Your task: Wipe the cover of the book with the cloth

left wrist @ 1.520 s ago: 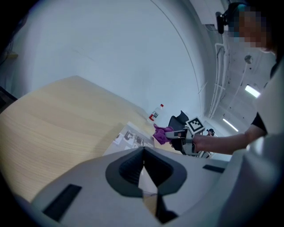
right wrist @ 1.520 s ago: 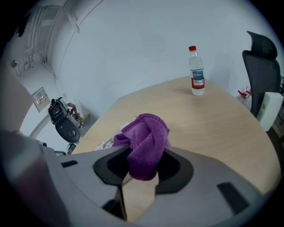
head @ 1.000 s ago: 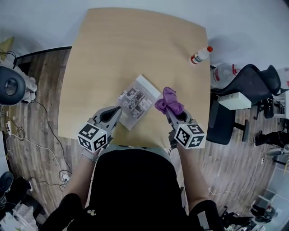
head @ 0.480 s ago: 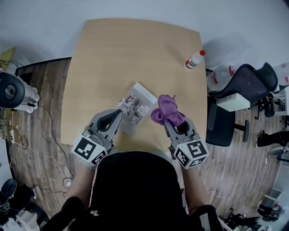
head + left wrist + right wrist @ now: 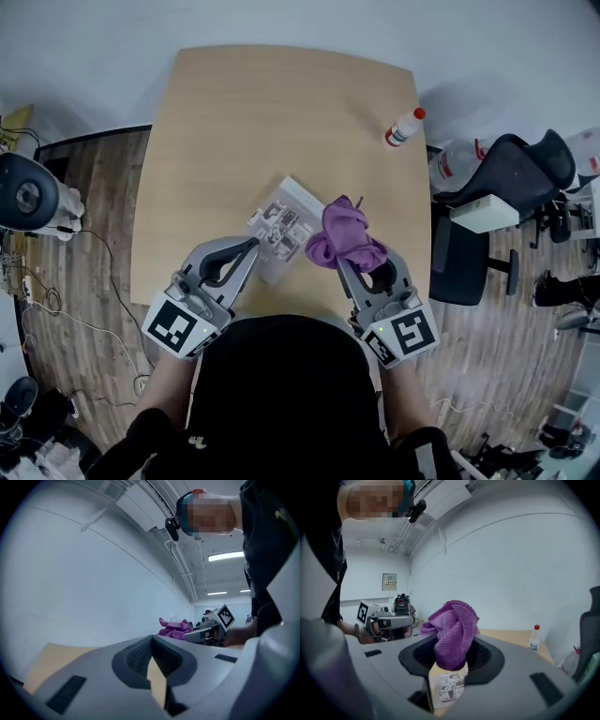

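Note:
A book (image 5: 281, 225) with a grey picture cover lies near the front edge of the wooden table (image 5: 281, 122). My right gripper (image 5: 341, 264) is shut on a bunched purple cloth (image 5: 343, 236), which hangs over the book's right edge. In the right gripper view the cloth (image 5: 452, 630) fills the jaws of the right gripper (image 5: 450, 660), and the book (image 5: 449, 688) shows below through the gap. My left gripper (image 5: 251, 246) is at the book's left front corner, shut and holding nothing. The left gripper view shows its pads (image 5: 140, 656) meeting, with the cloth (image 5: 174, 627) beyond.
A small bottle (image 5: 403, 127) with a red cap lies near the table's far right corner. A black office chair (image 5: 520, 178) and a white box (image 5: 483, 208) stand to the right of the table. Cables (image 5: 47, 281) run over the floor at left.
Both grippers have risen toward the head camera and look larger. The cloth stays held at the book's right edge. The book has not moved on the table.

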